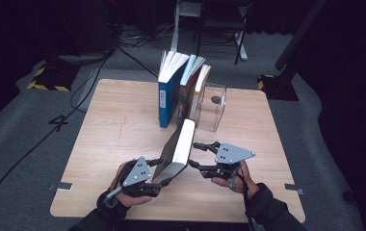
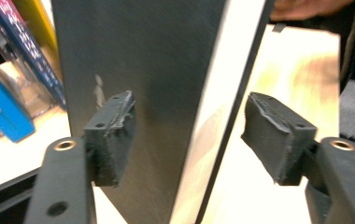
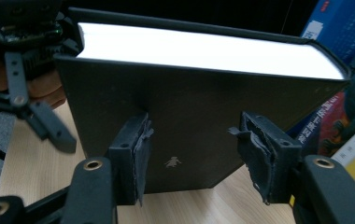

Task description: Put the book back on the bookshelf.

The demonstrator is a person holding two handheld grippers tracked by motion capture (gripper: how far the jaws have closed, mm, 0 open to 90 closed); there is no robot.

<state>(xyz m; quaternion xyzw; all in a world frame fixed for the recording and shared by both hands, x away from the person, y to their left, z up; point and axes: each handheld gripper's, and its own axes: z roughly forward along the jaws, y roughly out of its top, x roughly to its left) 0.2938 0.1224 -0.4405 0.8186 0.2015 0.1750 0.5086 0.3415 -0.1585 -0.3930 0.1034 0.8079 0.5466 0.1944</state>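
A black hardcover book [image 1: 181, 144] stands tilted on the wooden table [image 1: 118, 125], page edges up, between my two grippers. My left gripper [image 1: 158, 171] is at the book's near end with its jaws open. In the left gripper view the book [image 2: 166, 70] sits between the jaws of the left gripper [image 2: 189, 116]; the right pad [image 2: 273, 135] stands clear of the page edge. My right gripper [image 1: 194, 154] points at the book's right cover, open. In the right gripper view the right gripper [image 3: 194, 135] faces the cover [image 3: 189, 102] with both pads spread in front of it.
A row of upright books [image 1: 183, 86] stands at the table's far middle, a blue one [image 1: 165, 98] leftmost. A clear plastic box [image 1: 212, 108] props them from the right. Chair and stand legs rise beyond the far edge. Bare wood lies left of the black book.
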